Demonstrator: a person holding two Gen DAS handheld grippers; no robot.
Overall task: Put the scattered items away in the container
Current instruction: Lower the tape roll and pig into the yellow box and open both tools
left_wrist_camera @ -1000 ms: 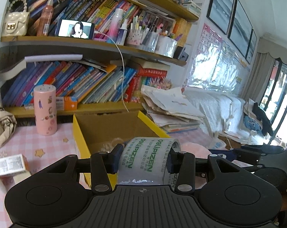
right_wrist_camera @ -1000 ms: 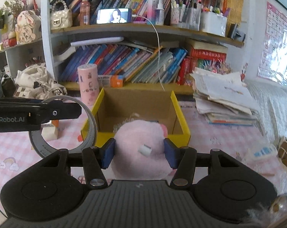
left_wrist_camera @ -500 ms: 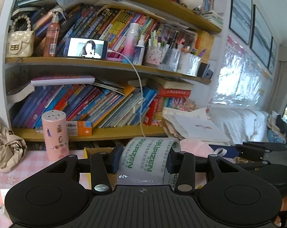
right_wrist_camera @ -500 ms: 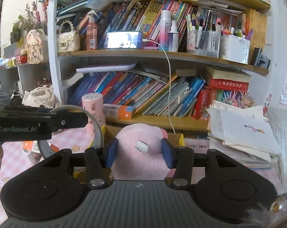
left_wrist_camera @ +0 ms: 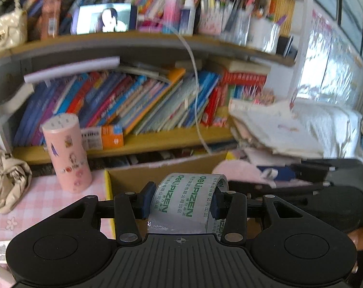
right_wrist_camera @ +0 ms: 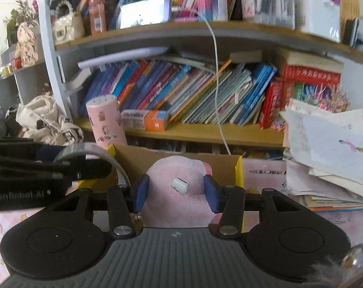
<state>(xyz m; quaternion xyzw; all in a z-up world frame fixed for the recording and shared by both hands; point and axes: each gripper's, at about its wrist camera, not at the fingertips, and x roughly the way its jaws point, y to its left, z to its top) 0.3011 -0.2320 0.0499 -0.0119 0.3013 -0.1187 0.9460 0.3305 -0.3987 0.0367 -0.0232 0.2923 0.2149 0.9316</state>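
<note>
My left gripper (left_wrist_camera: 181, 199) is shut on a roll of clear tape (left_wrist_camera: 181, 206) printed with green letters. The roll hangs over the near left part of the yellow cardboard box (left_wrist_camera: 133, 180). In the right wrist view, my right gripper (right_wrist_camera: 175, 192) is shut on a pink plush toy (right_wrist_camera: 179, 206) with a small white tag. Its blue pads press into the plush sides above the box (right_wrist_camera: 157, 160). The left gripper and its tape ring (right_wrist_camera: 120, 168) show at the left of that view. The plush (left_wrist_camera: 236, 170) also shows at the right of the left wrist view.
A pink sticker-covered canister (left_wrist_camera: 66, 153) stands left of the box on the pink checked tablecloth (left_wrist_camera: 37, 206). Behind is a crowded bookshelf (right_wrist_camera: 181, 132) with a white cable (right_wrist_camera: 217, 96) hanging toward the box. A paper pile (right_wrist_camera: 325, 144) lies right, a beige bag (left_wrist_camera: 6, 180) left.
Both grippers carried their items forward toward the shelf, up and then slightly down. The box, seen whole a second ago, now sits right under the tape and the plush.
</note>
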